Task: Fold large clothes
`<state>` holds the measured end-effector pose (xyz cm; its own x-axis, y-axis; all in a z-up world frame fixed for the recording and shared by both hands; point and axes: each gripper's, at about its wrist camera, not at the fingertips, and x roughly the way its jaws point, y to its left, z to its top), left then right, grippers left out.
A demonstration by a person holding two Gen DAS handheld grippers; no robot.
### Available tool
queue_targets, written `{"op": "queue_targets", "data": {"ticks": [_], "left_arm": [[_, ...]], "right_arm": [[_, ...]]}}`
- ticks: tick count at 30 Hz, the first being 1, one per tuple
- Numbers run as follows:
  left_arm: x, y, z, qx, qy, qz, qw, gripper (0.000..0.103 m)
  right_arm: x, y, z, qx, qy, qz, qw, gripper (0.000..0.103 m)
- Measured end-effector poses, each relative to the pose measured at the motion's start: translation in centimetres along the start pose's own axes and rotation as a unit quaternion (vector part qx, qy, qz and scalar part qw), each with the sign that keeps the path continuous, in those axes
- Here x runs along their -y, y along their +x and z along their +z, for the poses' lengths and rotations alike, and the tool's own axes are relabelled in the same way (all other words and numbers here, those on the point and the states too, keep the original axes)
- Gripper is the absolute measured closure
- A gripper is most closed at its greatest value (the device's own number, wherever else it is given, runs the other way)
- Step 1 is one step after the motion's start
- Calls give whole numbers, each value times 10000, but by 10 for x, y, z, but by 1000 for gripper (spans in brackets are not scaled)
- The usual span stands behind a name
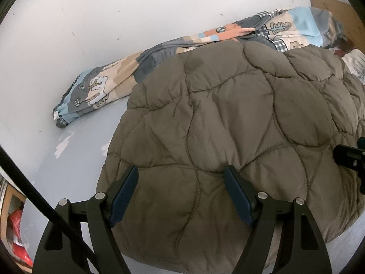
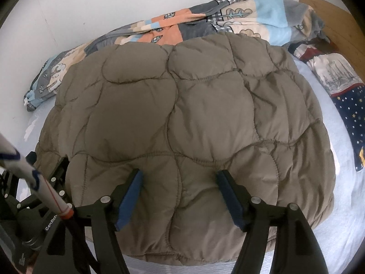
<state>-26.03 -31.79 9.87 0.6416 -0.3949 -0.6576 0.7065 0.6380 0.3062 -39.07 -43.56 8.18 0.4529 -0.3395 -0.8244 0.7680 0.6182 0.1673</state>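
A puffy olive-brown quilted jacket (image 1: 239, 123) lies folded in a rounded bundle on the pale blue bed sheet (image 1: 75, 159); it also fills the right wrist view (image 2: 182, 118). My left gripper (image 1: 181, 173) is open and empty, its fingers spread just above the jacket's near part. My right gripper (image 2: 179, 175) is open and empty too, hovering over the near middle of the jacket. The left gripper's body (image 2: 45, 182) shows at the left edge of the right wrist view, the right gripper's tip (image 1: 349, 157) at the right edge of the left wrist view.
A patchwork printed quilt (image 1: 136, 75) is bunched along the white wall (image 1: 91, 22) behind the jacket; it also shows in the right wrist view (image 2: 205, 20). A starry navy pillow or cloth (image 2: 342, 96) lies at the right. A wooden headboard (image 2: 337, 27) stands at the far right.
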Motion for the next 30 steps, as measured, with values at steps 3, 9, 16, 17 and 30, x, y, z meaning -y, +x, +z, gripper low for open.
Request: {"op": "queue_targets", "data": {"ticks": [3,9,16,17,30], "left_arm": [[1,1,0,-9,0,-1,10000,26],[3,2,1,-14,22,19,10000,26],[3,1,1,-28,1,14,10000,26],[3,1,1,-36,-3,5,10000,26],[-23,-21,11,-247,-448,-423,9978,26]], "right_arm": [[-1,1,-1,-13,-33,-28,10000,27],[-2,2,-1,-14,-52,-44,10000,26],[-2,-2,0,26,-12,-13,10000,26],[-1,-4,0,36,15,13,10000,26],[19,-41,4,279,305,-29,9991,26]]}}
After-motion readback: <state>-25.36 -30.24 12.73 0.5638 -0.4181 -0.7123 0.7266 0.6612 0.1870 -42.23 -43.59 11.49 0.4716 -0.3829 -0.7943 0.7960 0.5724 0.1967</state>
